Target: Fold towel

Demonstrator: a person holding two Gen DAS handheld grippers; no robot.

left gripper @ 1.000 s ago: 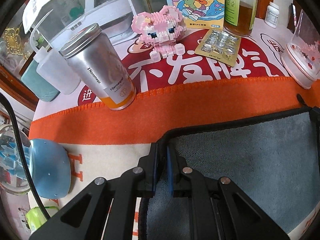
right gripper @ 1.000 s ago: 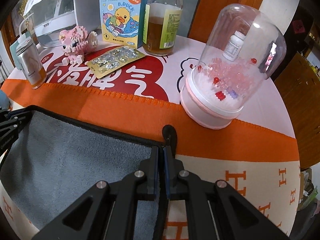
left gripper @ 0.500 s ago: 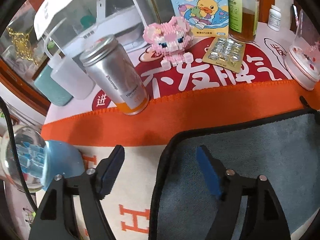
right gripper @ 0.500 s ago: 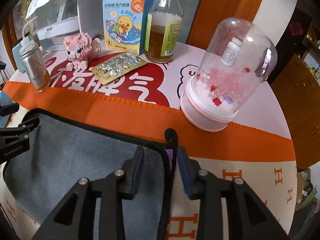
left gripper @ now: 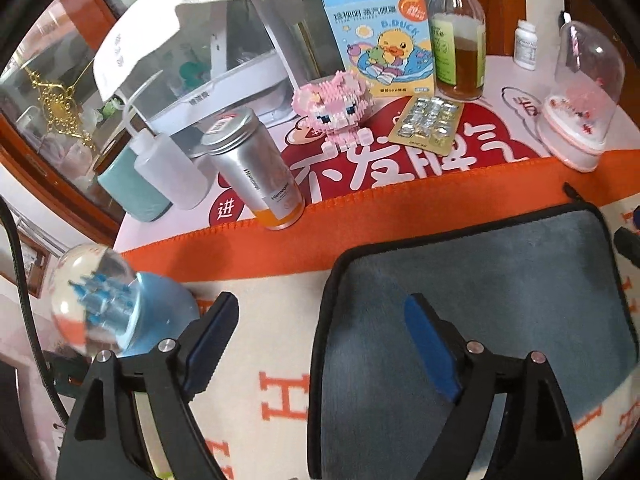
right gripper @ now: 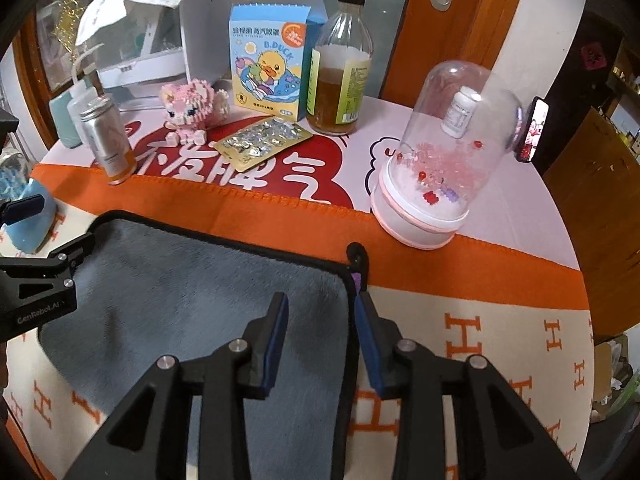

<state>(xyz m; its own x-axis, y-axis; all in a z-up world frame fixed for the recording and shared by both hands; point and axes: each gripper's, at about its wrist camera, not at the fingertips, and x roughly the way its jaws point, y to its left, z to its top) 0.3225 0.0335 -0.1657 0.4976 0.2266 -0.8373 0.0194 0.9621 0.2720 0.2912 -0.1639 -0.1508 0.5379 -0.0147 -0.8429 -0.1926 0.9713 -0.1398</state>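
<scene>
A grey towel with black trim (left gripper: 480, 280) lies folded flat on the orange and cream tablecloth; it also shows in the right wrist view (right gripper: 192, 292). My left gripper (left gripper: 320, 316) is open wide and empty, its jaws straddling the towel's left edge from above. My right gripper (right gripper: 320, 316) is open and empty over the towel's right edge, near the black hanging loop (right gripper: 356, 254). The left gripper's body shows at the left of the right wrist view (right gripper: 44, 276).
Behind the towel stand a silver can (left gripper: 256, 172), a pink block figure (left gripper: 336, 104), a blister pack (left gripper: 428, 120), a duck box (left gripper: 380, 44), a glass bottle (left gripper: 460, 40) and a pink-based dome (right gripper: 444, 152). A blue snow globe (left gripper: 112, 304) sits at left.
Both grippers opened and let go of the towel's corners, then drew back and up. The towel now lies flat on the cloth.
</scene>
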